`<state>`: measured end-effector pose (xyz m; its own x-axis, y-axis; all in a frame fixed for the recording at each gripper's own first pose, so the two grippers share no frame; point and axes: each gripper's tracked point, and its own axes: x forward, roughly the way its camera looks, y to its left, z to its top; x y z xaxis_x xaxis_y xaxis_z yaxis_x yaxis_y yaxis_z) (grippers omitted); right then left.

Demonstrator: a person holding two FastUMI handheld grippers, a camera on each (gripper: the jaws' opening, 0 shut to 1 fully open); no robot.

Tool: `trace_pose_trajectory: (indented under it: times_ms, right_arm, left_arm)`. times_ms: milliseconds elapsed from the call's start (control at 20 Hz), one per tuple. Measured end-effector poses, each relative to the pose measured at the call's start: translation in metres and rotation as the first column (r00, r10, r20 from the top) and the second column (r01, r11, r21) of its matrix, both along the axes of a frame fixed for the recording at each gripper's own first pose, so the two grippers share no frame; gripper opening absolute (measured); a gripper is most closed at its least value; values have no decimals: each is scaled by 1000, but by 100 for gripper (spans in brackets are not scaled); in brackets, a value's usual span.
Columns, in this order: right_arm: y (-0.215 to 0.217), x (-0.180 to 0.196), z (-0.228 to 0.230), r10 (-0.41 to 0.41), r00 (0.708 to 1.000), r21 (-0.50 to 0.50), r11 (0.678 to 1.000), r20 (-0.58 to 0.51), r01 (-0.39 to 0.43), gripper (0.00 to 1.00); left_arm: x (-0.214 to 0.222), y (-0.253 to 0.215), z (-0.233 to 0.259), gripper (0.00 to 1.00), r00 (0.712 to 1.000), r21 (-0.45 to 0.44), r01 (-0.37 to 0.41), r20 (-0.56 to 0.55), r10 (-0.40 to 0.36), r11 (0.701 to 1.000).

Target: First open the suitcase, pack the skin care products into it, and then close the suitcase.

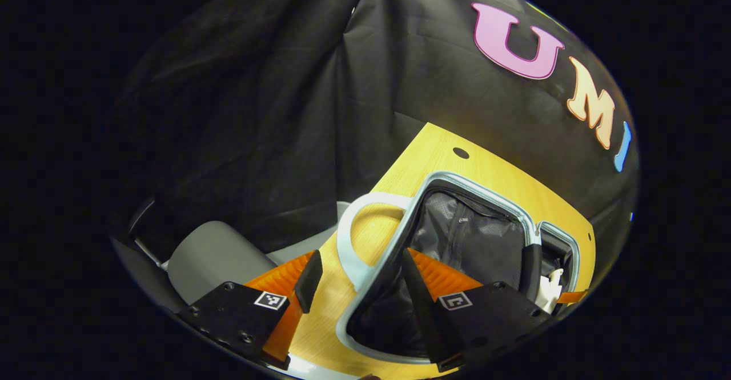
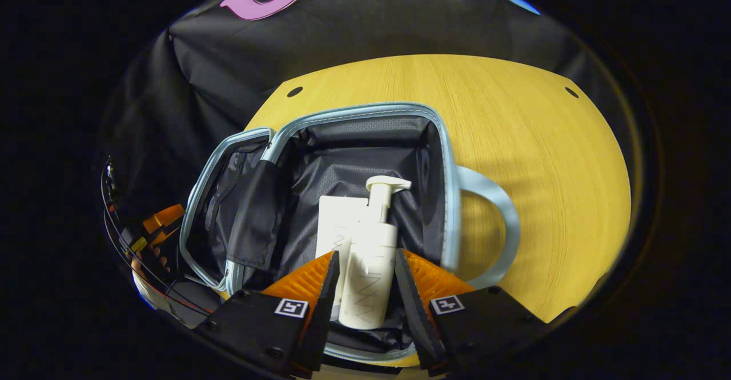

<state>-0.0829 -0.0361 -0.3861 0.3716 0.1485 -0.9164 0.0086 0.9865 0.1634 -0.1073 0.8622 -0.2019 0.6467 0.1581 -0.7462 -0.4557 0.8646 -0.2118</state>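
A light-blue suitcase [image 2: 440, 157] lies open on the yellow table [image 2: 542, 168], showing its dark lining. Inside it lie a white pump bottle [image 2: 371, 254] and a flat white tube [image 2: 334, 220] side by side. My right gripper [image 2: 365, 277] reaches into that half, its fingers closed on the bottle's body. In the left gripper view the suitcase [image 1: 474, 188] has its zip-pocket half nearer, and the bottle's pump [image 1: 551, 291] peeks out of the far half. My left gripper [image 1: 360, 280] is open astride the suitcase's rim and pale handle [image 1: 348, 243], pressing on neither.
A dark fabric flap [image 2: 257, 220] hangs over the divide between the two halves. A grey rounded object [image 1: 217, 257] sits off the table's left edge. The table has bare wood to the right of the suitcase. A hand with the other gripper [image 2: 163, 220] shows at the far left.
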Motion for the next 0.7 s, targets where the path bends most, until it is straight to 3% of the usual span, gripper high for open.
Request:
trace_pose_trajectory:
  times_ms: [50, 100, 250, 400, 450, 650, 700]
  right_arm:
    - [-1, 3, 7, -7, 1000, 7, 1000, 12, 6, 64]
    - [-3, 5, 10, -15, 1000, 17, 1000, 26, 15, 70]
    - [-10, 12, 23, -43, 997, 29, 999, 64, 41, 70]
    - [-29, 18, 37, -79, 992, 14, 997, 100, 78, 69]
    - [-35, 21, 42, -92, 989, 11, 996, 112, 92, 70]
    - [-52, 25, 60, -138, 980, 14, 990, 146, 137, 69]
    - [-55, 25, 62, -145, 977, 12, 989, 155, 145, 63]
  left_arm:
    - [6, 7, -2, 84, 1000, 2, 3, -2, -3, 1000]
    - [12, 15, -4, 81, 1000, 10, 7, -8, -7, 1000]
    - [24, 34, -19, 84, 999, 20, 18, -47, -17, 1000]
    - [29, 44, -42, 81, 992, 14, 49, -119, -47, 999]
    - [29, 39, -52, 84, 988, 1, 59, -144, -58, 998]
    - [30, 45, -70, 80, 978, -7, 73, -194, -73, 997]
    - [33, 44, -73, 83, 977, -11, 83, -197, -84, 996]
